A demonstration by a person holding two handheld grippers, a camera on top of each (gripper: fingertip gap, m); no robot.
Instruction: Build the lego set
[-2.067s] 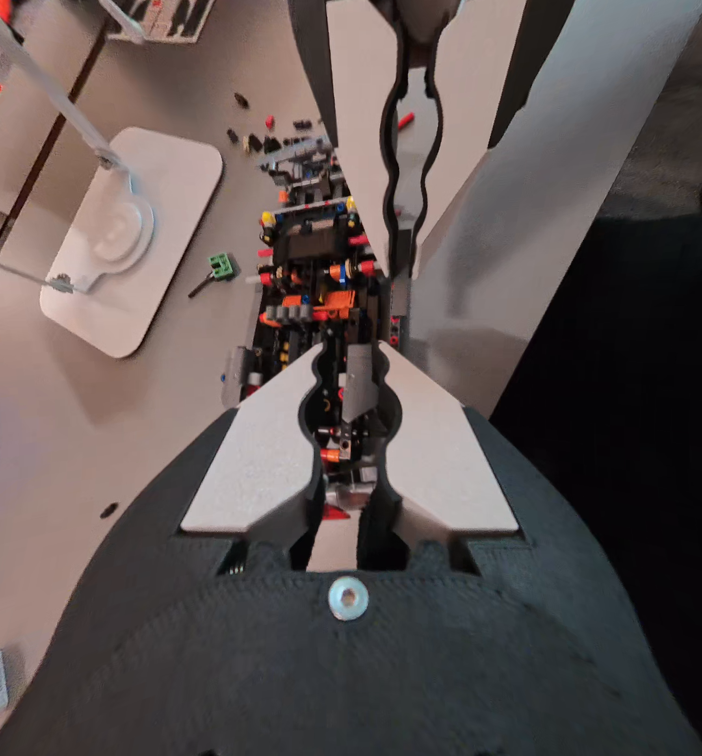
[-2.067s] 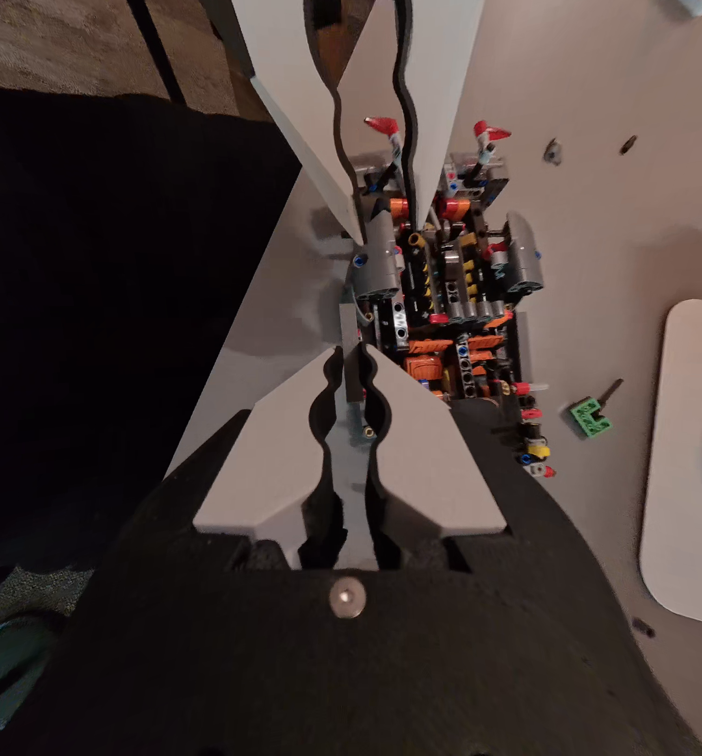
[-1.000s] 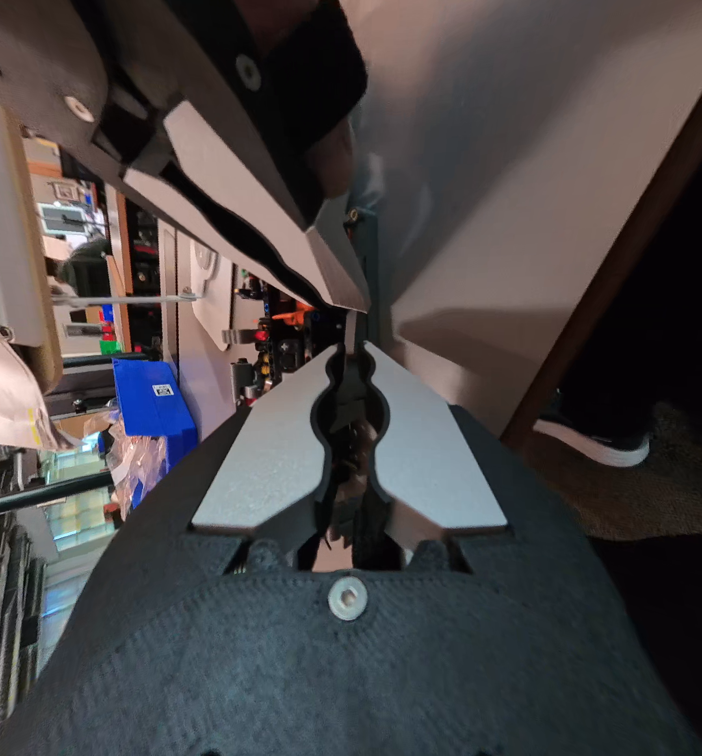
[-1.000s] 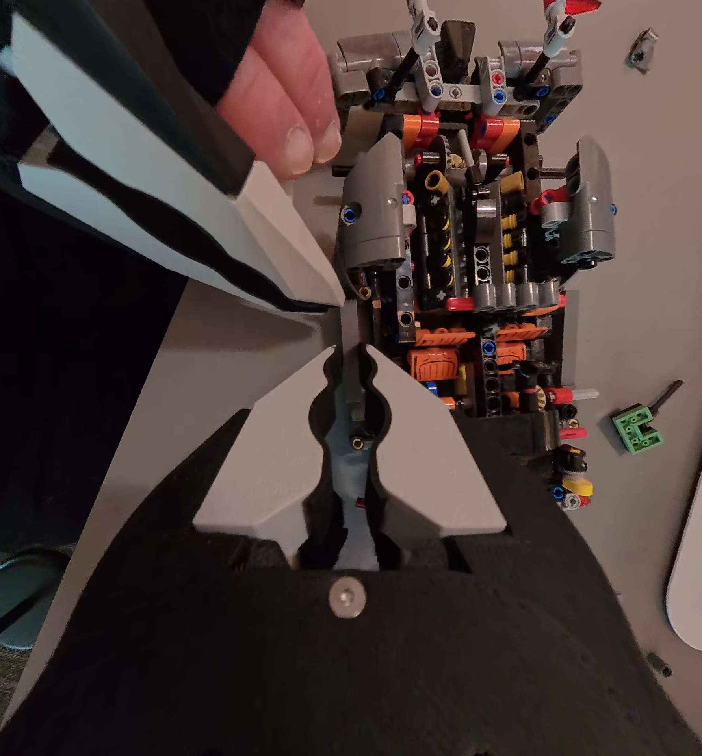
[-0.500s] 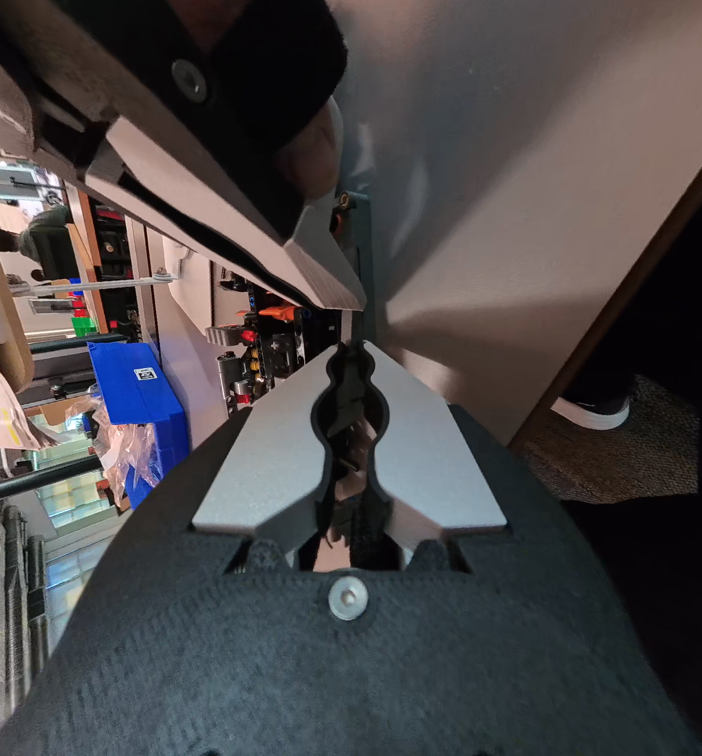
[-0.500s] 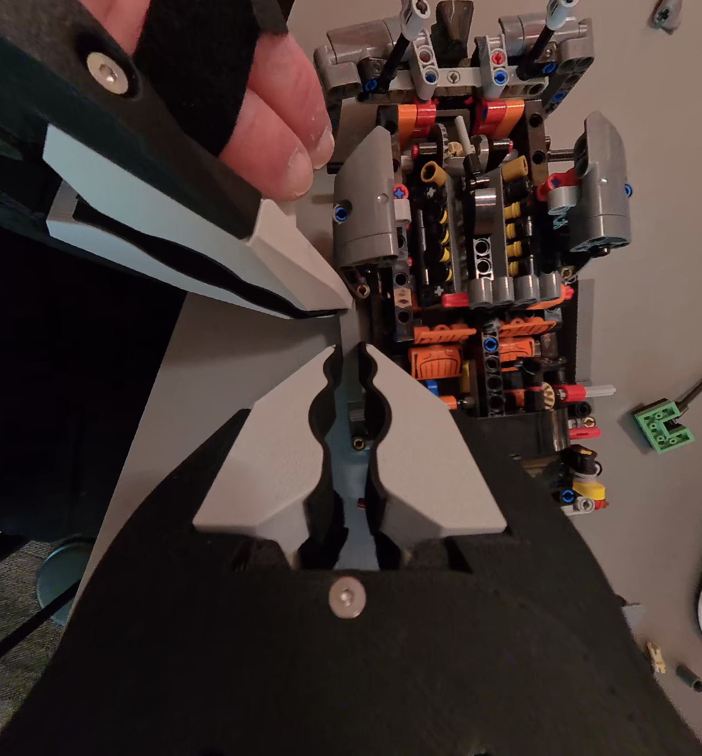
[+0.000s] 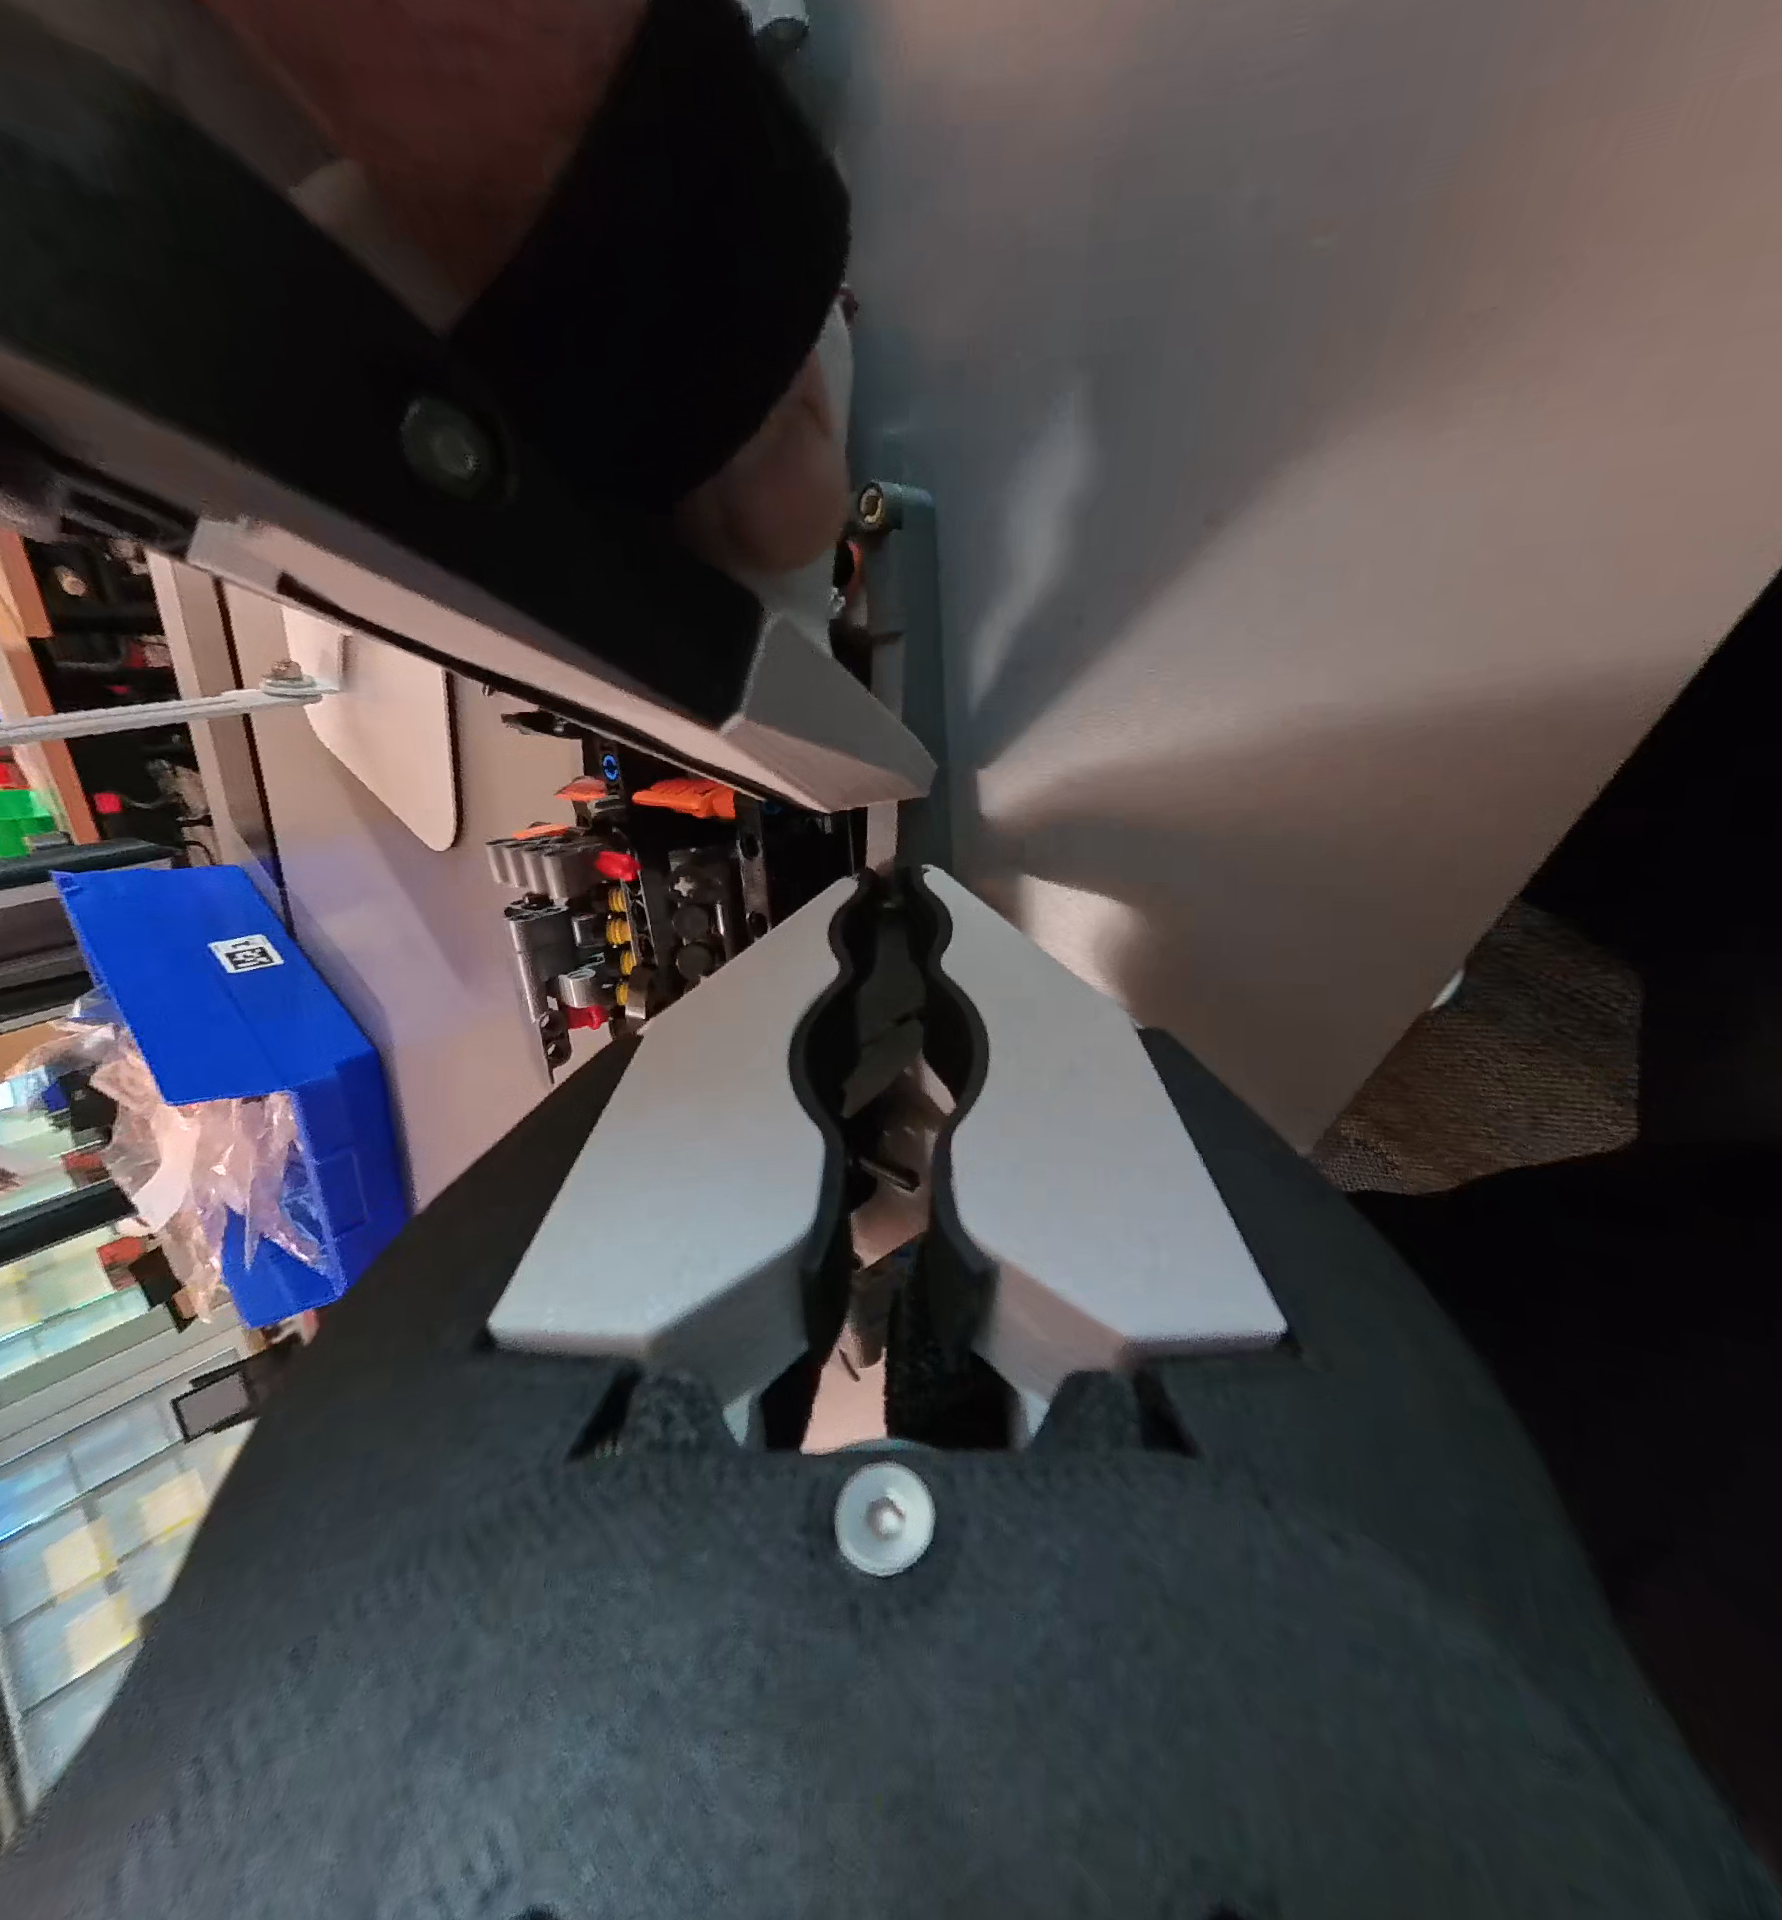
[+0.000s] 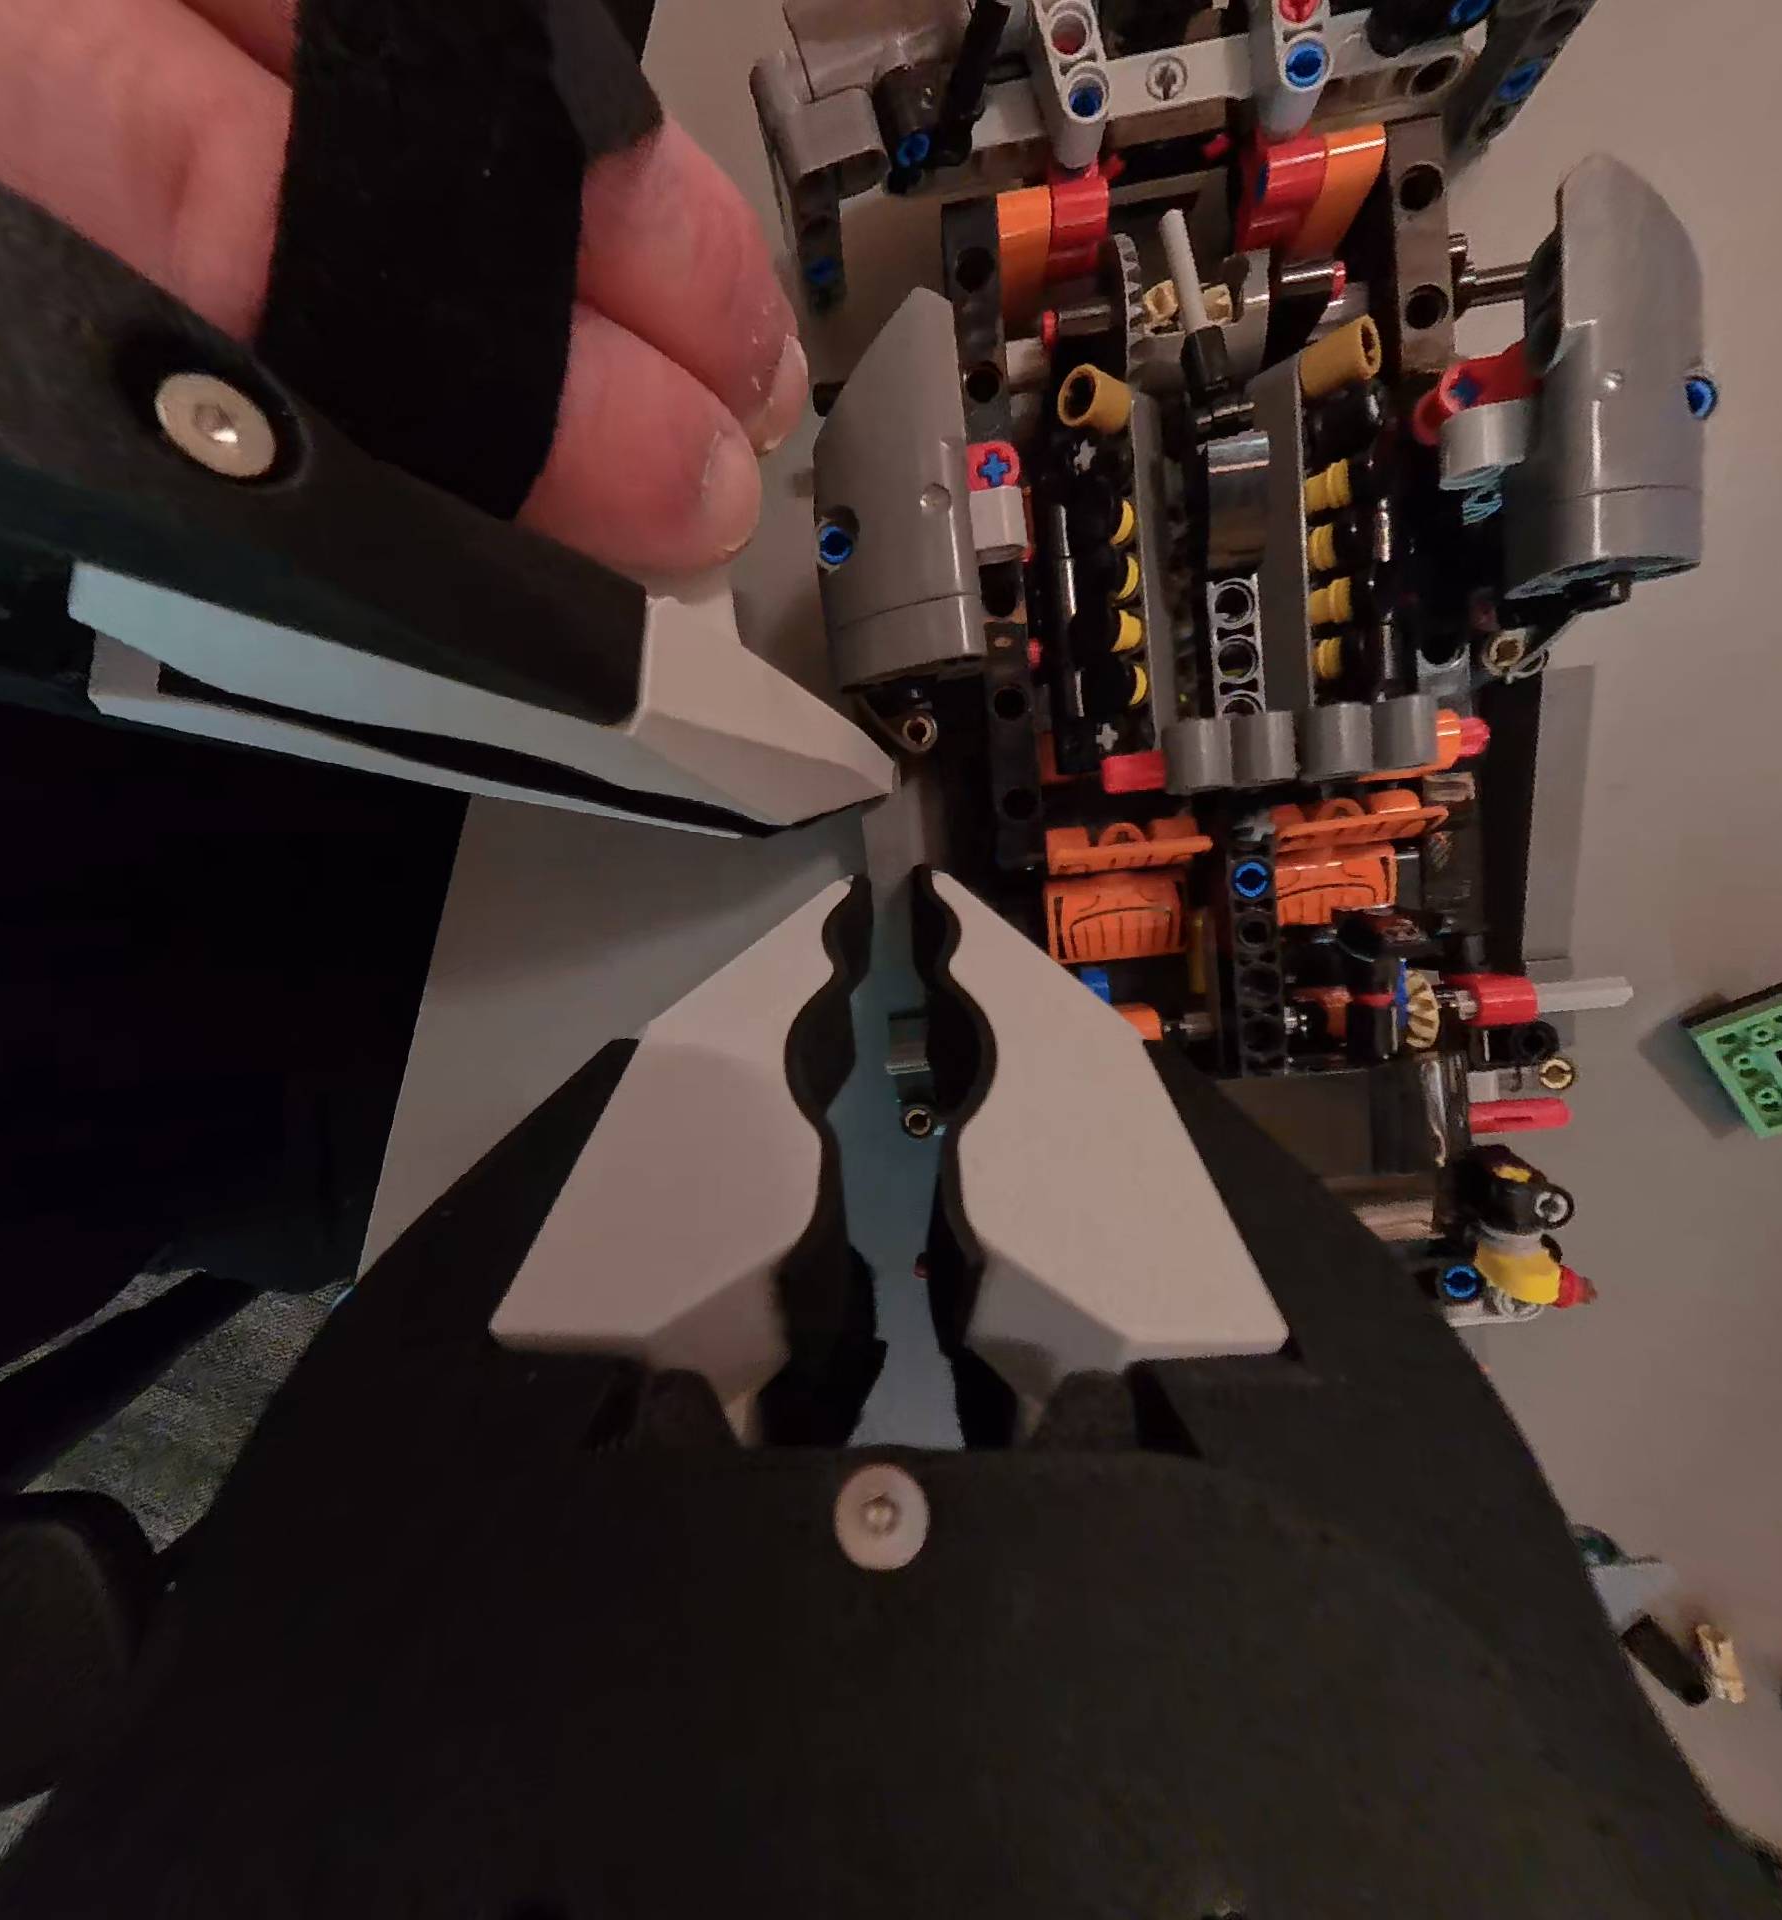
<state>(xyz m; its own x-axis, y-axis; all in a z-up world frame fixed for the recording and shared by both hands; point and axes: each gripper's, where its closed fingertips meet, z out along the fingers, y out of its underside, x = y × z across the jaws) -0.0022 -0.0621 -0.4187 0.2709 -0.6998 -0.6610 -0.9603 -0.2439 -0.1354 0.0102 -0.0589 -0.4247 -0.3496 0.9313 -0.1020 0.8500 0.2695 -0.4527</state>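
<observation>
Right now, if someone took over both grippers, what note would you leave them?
Left gripper: jaws closed, apparently on the grey side strip.
Right gripper: shut on the same strip, just below the left's tips.
Lego model: lies flat on the table, largely assembled; the strip runs along its near edge.
Unused: green piece and loose pins beside the model.
Left to do: probably seat the strip, then fit the spare parts.

I am working in what appears to be a workshop or lab: a blue parts bin, clear plastic bags and stocked shelving are standing beyond my grey table.
</observation>
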